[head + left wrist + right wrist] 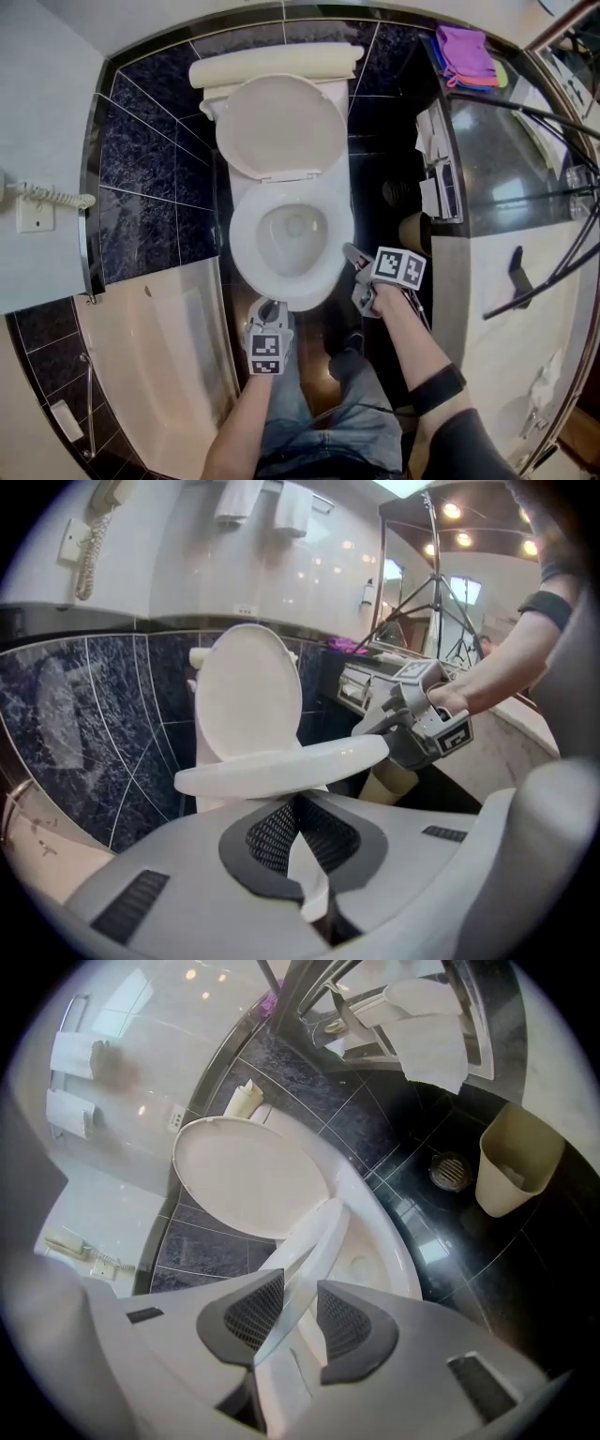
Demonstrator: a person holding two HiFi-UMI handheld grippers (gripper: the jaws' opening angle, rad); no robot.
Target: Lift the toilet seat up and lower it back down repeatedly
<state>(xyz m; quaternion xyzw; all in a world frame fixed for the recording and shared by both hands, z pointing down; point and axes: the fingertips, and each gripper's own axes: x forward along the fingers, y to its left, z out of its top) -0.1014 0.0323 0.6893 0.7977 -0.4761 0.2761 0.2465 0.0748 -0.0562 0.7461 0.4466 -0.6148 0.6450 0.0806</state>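
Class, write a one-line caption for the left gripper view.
Right gripper clamps the partly raised toilet seat, lid upright behind.

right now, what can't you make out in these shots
- Head view: where the left gripper meets the toilet seat. That gripper's own body covers the spot.
- Contents of the bin: its inside is dim and small in the right gripper view, and in the head view the right gripper covers part of it.
- Stacked cloths: their number, too small in the head view.
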